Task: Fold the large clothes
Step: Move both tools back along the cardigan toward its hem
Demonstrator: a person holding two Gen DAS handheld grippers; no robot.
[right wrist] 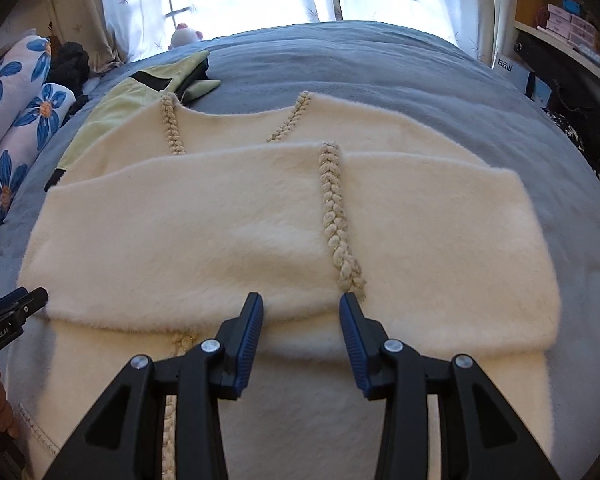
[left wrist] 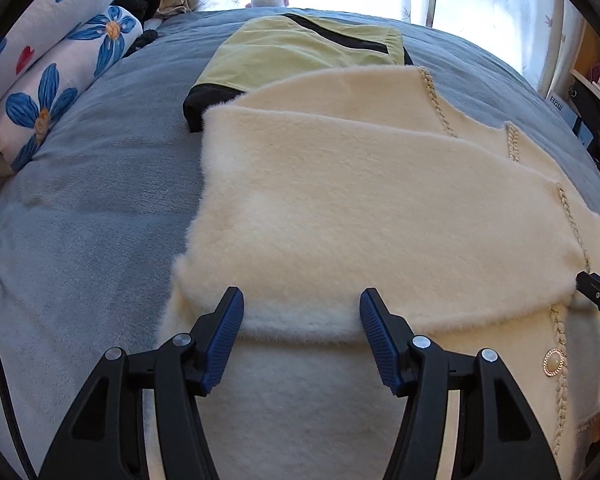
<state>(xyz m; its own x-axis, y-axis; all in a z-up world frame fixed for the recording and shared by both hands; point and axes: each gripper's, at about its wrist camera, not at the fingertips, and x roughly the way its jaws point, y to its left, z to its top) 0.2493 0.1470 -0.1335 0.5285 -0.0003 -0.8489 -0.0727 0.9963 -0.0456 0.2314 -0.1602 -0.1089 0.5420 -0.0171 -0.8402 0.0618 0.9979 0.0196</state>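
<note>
A cream fuzzy cardigan (left wrist: 340, 208) with braided trim and a pearl button (left wrist: 553, 362) lies on the grey-blue bed, its sleeves folded across the body. It also shows in the right wrist view (right wrist: 228, 224), with its braid (right wrist: 336, 216) running down the middle. My left gripper (left wrist: 302, 308) is open and empty, just over the near edge of the folded sleeve. My right gripper (right wrist: 301, 312) is open and empty over the same folded edge. Each gripper's tip shows at the edge of the other view.
A folded yellow-green and black garment (left wrist: 300, 52) lies beyond the cardigan. Blue-flower pillows (left wrist: 48, 80) are at the left. The grey-blue bedspread (left wrist: 92, 200) surrounds the clothes. A curtained window is behind, shelves (right wrist: 560, 52) at the right.
</note>
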